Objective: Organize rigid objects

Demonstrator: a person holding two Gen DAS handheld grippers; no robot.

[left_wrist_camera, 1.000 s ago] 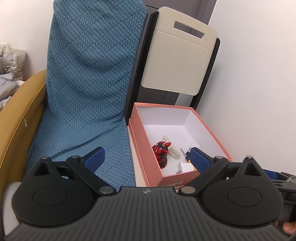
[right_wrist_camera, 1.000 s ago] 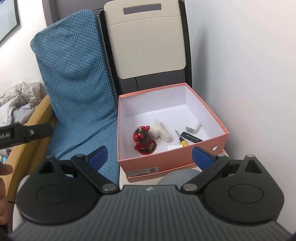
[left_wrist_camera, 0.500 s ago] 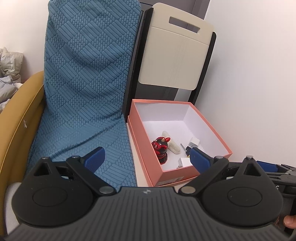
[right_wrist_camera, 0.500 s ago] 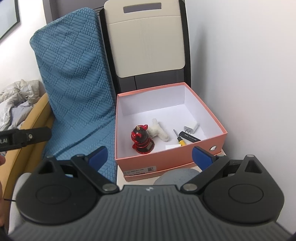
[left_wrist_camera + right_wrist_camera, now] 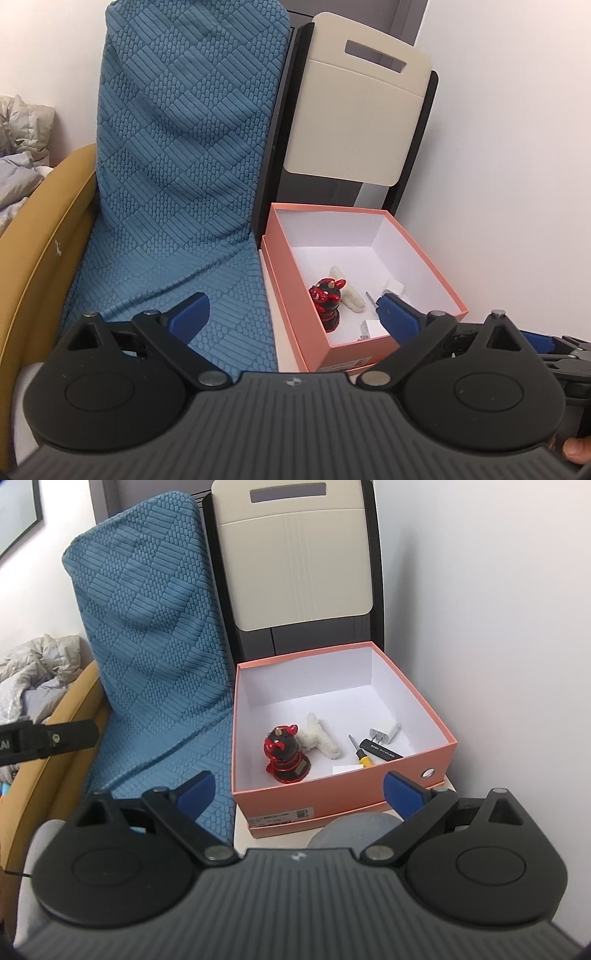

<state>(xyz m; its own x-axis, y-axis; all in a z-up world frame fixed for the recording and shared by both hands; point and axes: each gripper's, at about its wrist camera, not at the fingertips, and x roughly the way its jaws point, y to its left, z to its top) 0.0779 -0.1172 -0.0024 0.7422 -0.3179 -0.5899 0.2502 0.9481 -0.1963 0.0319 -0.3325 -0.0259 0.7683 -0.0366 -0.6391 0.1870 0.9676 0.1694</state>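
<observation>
Both spread, empty tools have drawn back from the pink box [image 5: 343, 790], beside the blue cushion [image 5: 147, 657].

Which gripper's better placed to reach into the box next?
Probably right. The right gripper faces the box head-on, open and empty. The left gripper sits further left, partly over the blue cushion.
</observation>
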